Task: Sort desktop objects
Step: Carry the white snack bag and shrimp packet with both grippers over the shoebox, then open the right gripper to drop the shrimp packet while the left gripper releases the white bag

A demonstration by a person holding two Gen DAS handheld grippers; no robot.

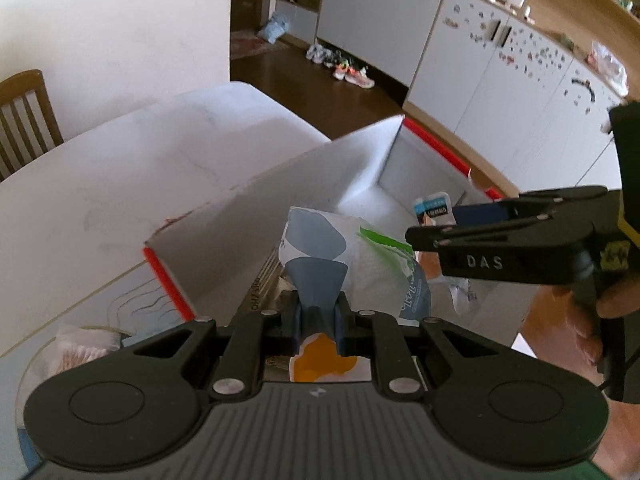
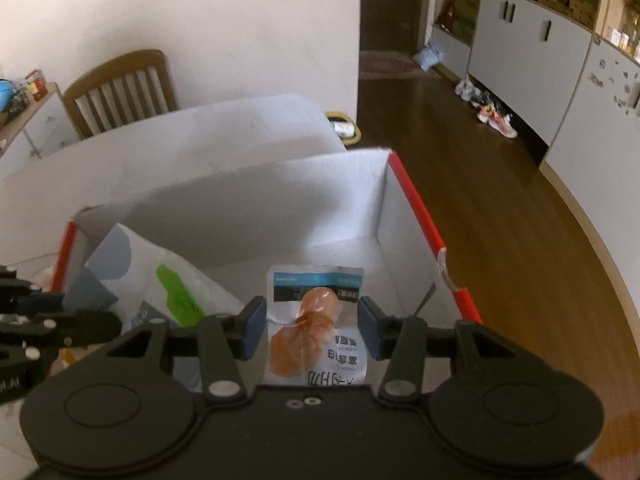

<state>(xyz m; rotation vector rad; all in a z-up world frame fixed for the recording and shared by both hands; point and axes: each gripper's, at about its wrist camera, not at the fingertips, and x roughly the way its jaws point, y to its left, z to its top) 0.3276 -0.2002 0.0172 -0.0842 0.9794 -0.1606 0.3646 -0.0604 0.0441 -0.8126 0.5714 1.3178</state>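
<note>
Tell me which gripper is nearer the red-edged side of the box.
Right. The right gripper, holding a snack packet, is beside the box's red-edged side; the left gripper, with a tissue pack, is at the opposite end.

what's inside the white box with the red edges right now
Inside the white box, its bare white floor shows at the far end. The tissue pack and snack packet, both gripper-held above the near end, hide whatever lies beneath them.

A home: shoes (image 1: 347,67) by white cabinets (image 1: 376,16), wooden chair (image 2: 120,88).
</note>
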